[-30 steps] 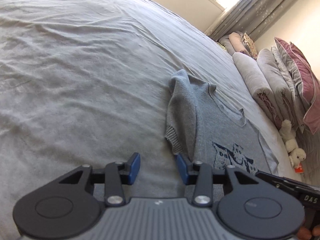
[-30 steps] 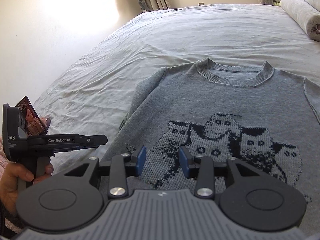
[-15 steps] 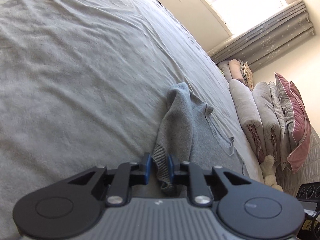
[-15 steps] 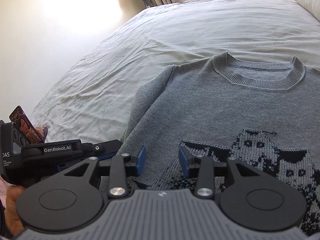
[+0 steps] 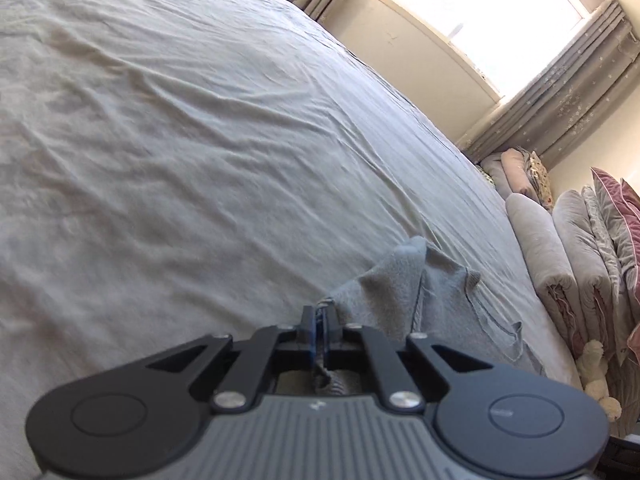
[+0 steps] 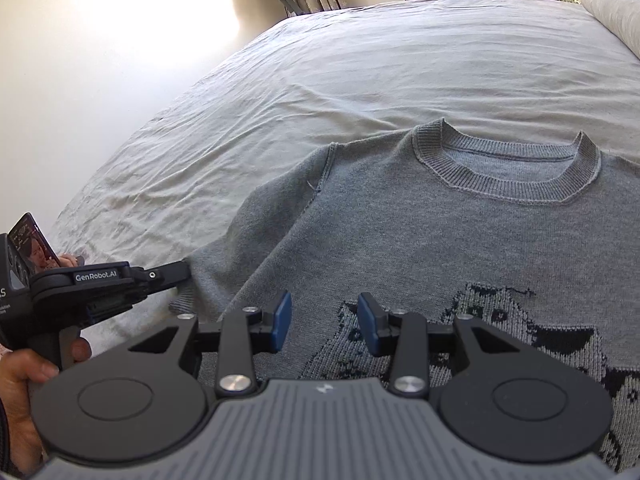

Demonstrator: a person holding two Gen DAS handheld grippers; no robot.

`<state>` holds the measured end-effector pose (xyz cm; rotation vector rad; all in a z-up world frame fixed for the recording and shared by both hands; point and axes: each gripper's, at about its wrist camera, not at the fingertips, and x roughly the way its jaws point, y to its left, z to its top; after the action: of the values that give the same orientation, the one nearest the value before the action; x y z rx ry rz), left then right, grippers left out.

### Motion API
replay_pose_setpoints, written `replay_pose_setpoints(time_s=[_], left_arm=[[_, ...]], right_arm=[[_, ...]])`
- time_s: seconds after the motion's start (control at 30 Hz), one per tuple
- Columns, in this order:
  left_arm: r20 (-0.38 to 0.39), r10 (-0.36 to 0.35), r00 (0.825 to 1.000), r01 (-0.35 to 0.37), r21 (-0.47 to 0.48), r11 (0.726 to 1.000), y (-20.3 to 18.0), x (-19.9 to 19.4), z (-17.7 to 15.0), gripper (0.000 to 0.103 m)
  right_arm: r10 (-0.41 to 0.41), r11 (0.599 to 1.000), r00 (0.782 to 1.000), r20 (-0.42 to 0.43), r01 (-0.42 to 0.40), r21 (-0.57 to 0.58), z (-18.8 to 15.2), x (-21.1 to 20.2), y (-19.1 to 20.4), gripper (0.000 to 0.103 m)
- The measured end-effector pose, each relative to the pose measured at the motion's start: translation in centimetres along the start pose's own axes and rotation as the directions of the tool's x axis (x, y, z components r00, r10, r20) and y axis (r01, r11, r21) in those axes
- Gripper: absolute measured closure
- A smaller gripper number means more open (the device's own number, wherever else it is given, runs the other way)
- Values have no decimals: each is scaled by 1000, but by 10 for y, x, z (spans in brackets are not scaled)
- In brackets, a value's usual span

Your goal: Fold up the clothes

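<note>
Your left tool (image 5: 319, 334) goes from wide open over the bed sheet to clamped tight on the ribbed cuff (image 5: 325, 376) of the sweater's (image 6: 420, 232) sleeve (image 5: 380, 288). Knit now bunches between the blue pads and hangs below them. The sleeve no longer lies flat; it tents up from the bed toward the grip. Left view swings too: more window and curtain up top, sweater body slides out of frame. In the right wrist view the sweater sits closer and lower, collar (image 6: 508, 168) now mid-frame, and your left tool reaches the cuff at the sleeve end.
</note>
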<state>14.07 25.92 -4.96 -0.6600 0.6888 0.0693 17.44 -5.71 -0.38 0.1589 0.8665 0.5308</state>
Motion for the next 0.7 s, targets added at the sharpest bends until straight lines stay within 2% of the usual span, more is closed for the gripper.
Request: replay_pose_setpoints(time_s=[0.13, 0.23, 0.33, 0.43, 0.53, 0.6, 0.7], left_arm=[[59, -5, 998, 7, -42, 999, 15, -15, 17, 101], [82, 14, 997, -10, -43, 999, 16, -17, 18, 101], [38, 68, 997, -69, 28, 997, 6, -7, 11, 101], [-3, 44, 999, -44, 11, 999, 6, -1, 7, 100], [-23, -2, 1000, 0, -58, 998, 14, 2, 6, 91], [-21, -27, 999, 24, -122, 992, 23, 4, 7, 78], [-13, -46, 999, 43, -173, 984, 28, 10, 6, 77]], right_arm=[[4, 1000, 1000, 16, -4, 13, 9, 0, -4, 61], [17, 999, 1000, 15, -18, 37, 12, 3, -6, 61], [30, 998, 1000, 3, -30, 49, 11, 6, -5, 61], [39, 998, 999, -2, -39, 48, 11, 7, -2, 61], [45, 998, 999, 5, -45, 43, 12, 9, 0, 60], [51, 998, 998, 20, -52, 42, 15, 12, 2, 59], [68, 996, 996, 50, -70, 48, 19, 20, 5, 58]])
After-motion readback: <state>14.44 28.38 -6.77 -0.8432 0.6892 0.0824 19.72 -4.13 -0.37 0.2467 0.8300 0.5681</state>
